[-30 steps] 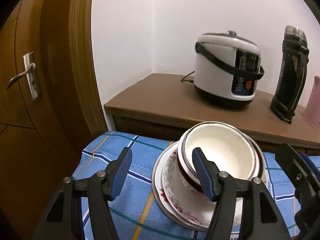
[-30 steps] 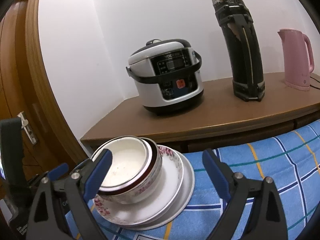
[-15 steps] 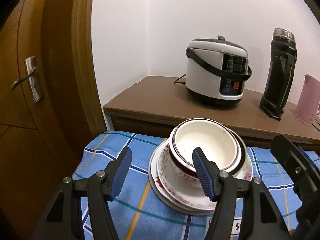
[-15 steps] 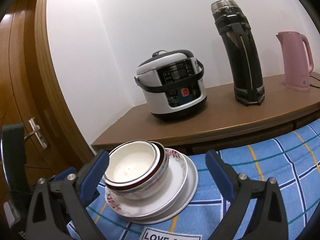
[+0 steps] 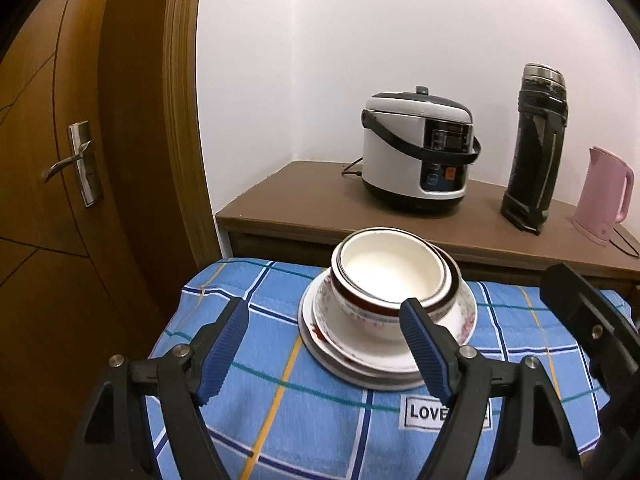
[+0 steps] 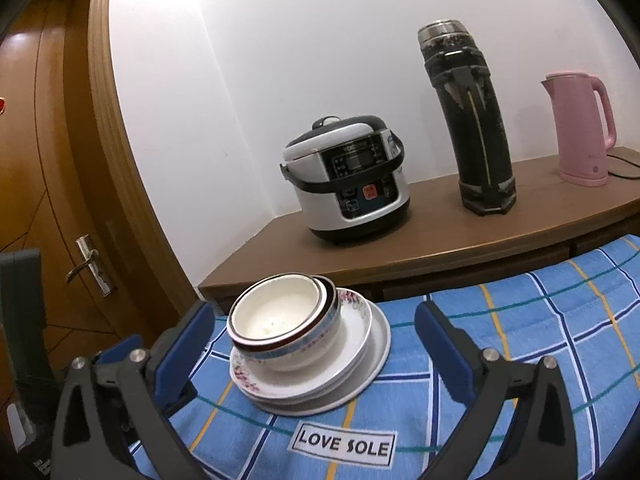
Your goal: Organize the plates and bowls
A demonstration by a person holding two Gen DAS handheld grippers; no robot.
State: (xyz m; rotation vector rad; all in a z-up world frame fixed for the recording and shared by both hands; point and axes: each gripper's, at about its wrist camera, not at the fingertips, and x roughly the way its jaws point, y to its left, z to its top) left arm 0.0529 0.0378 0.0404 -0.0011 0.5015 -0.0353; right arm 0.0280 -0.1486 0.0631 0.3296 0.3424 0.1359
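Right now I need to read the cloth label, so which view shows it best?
The right wrist view: the label lies unobstructed in front of the plates, reading LOVE SOLE in full. In the left wrist view the label is half hidden by a gripper finger; only LOVE shows.

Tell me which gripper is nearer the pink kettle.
Right. The right gripper sits on the pink kettle's side of the dish stack; the left gripper is farther off, toward the door. Both jaws are opening and hold nothing.
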